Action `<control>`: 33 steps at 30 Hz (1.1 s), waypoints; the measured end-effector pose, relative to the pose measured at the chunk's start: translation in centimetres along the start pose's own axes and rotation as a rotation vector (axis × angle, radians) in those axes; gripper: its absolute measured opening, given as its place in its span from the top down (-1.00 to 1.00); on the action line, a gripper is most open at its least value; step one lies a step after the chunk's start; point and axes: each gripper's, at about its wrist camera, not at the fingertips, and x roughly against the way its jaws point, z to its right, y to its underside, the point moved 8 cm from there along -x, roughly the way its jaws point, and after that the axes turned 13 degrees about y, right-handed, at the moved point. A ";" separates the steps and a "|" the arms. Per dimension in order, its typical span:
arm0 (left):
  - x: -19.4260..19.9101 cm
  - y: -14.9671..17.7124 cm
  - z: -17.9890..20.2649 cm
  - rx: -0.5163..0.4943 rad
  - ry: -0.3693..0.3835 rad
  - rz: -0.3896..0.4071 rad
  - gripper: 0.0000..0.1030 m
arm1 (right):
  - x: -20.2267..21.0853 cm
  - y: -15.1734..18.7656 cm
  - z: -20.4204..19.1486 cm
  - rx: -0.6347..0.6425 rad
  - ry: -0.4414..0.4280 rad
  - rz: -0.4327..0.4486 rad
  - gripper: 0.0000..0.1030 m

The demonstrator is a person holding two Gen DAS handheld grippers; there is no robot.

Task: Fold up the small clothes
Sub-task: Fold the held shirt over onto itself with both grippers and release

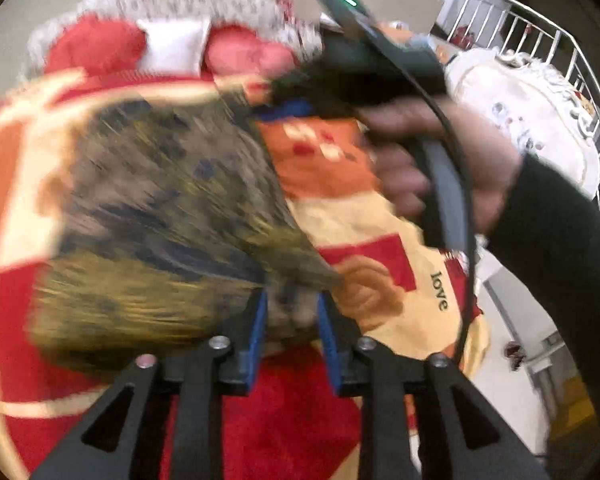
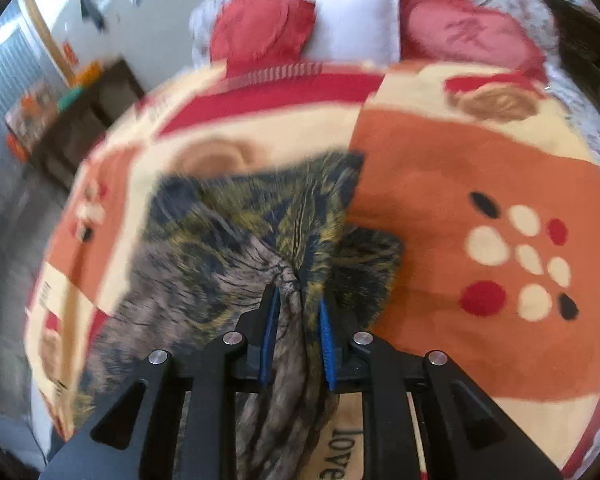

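A small garment (image 1: 156, 200) with a dark blue, olive and grey print lies spread on the bed blanket (image 1: 308, 420). In the left wrist view one corner of it sits between the blue pads of my left gripper (image 1: 292, 312), whose jaws stand apart and look loose on the cloth. My right gripper (image 1: 280, 104), held by a hand (image 1: 440, 152) in a dark sleeve, reaches the garment's far edge. In the right wrist view a bunched fold of the garment (image 2: 228, 240) runs between the parted pads of my right gripper (image 2: 298, 312). Both views are motion-blurred.
The blanket (image 2: 440, 184) is orange, red and cream with dots and the word "love". Two red heart cushions (image 2: 260, 28) and a white pillow (image 2: 356, 20) lie at the bed's head. A dark cabinet (image 2: 84, 120) stands left of the bed; a white metal rail (image 1: 548, 40) with cream fabric stands on the right.
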 end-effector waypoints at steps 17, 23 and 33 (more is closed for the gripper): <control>1.2 2.9 -11.8 0.117 -0.183 0.093 0.88 | 2.4 16.7 -4.7 -0.068 -0.036 0.043 0.64; 3.1 -0.3 -10.9 0.120 -0.146 0.071 0.87 | 2.8 16.5 -3.9 -0.128 -0.037 0.009 0.70; -1.8 -15.2 -14.1 0.183 -0.236 0.116 0.40 | 4.0 2.2 -3.5 -0.303 0.163 0.162 0.61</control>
